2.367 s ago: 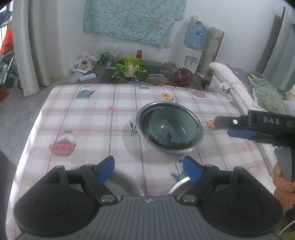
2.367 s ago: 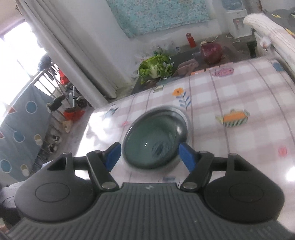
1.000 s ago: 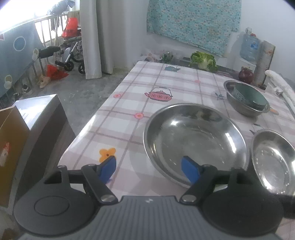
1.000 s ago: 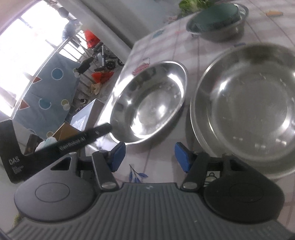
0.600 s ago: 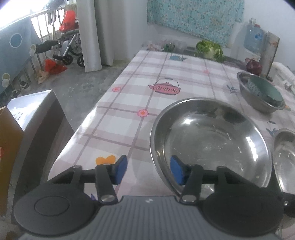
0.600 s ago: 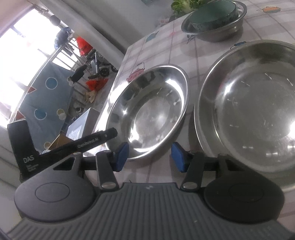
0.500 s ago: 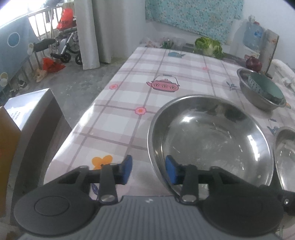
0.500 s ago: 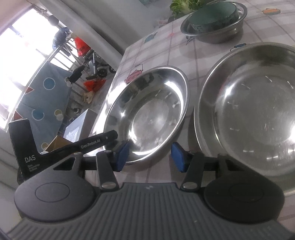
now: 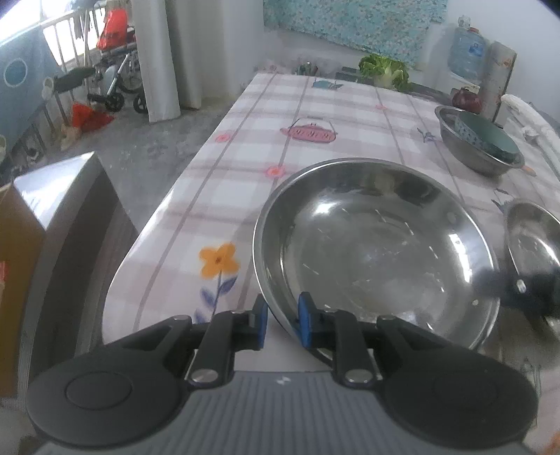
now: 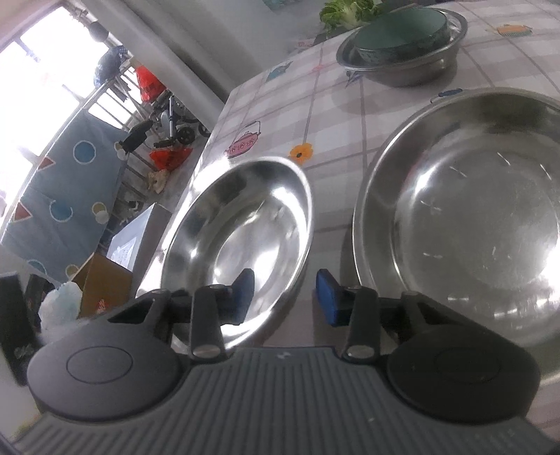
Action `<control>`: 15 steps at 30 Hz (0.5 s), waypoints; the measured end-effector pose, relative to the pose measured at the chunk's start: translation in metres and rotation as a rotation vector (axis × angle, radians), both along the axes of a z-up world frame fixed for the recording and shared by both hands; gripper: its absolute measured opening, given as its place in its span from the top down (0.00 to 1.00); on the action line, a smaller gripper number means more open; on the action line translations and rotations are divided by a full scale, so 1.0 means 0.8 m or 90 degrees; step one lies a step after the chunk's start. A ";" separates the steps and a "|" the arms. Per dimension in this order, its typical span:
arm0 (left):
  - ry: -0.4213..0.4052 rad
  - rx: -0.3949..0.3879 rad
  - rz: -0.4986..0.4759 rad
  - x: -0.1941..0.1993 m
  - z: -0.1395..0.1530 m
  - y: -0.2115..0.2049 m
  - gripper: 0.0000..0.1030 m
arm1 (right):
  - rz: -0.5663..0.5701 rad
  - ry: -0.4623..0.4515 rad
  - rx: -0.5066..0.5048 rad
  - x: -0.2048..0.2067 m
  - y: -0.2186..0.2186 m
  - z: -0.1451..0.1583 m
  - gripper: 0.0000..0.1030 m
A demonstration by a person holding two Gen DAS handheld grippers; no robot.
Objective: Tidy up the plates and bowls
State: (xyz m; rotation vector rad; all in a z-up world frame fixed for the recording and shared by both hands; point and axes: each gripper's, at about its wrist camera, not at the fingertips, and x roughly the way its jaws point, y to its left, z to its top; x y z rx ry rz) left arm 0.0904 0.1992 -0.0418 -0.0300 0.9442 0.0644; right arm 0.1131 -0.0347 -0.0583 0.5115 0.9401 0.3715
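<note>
The left gripper (image 9: 281,325) is at the near rim of the large steel basin (image 9: 374,245), which rests on the counter (image 9: 315,115) with its checked cloth. The fingers are closing, one blue pad outside the rim and one inside, and they look already pressed on the thin wall. I think the rim is taken because the basin is too wide to be held in any other way.

The right gripper (image 10: 283,297) does the same with the smaller steel plate (image 10: 241,238). Its fingers are also closing, and the near rim of the plate is between them. The left pad (image 10: 241,294) lies against the inside of the plate, but the right pad (image 10: 329,297) stands apart from the rim, so the plate is not yet gripped. In this view the far edge of the plate seems a little raised, though I cannot tell this for sure.

Further back, a green ceramic bowl (image 10: 402,31) already sits inside a deep steel bowl (image 10: 406,66). Probably the two flat dishes will be nested in the same manner, the plate into the basin. Steel is slippery, so a grip on only the rim may slide.
</note>
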 end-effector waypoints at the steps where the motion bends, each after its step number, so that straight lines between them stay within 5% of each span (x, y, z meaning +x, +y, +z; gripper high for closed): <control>1: 0.004 -0.006 -0.001 -0.005 0.001 0.003 0.81 | 0.004 -0.003 -0.004 0.001 0.002 0.000 0.64; 6: 0.020 -0.032 -0.009 -0.024 0.007 0.013 0.73 | 0.030 -0.021 -0.026 0.010 0.015 0.001 0.66; 15: 0.014 -0.035 0.027 -0.010 0.010 0.018 0.69 | 0.073 -0.050 -0.085 0.025 0.027 -0.002 0.83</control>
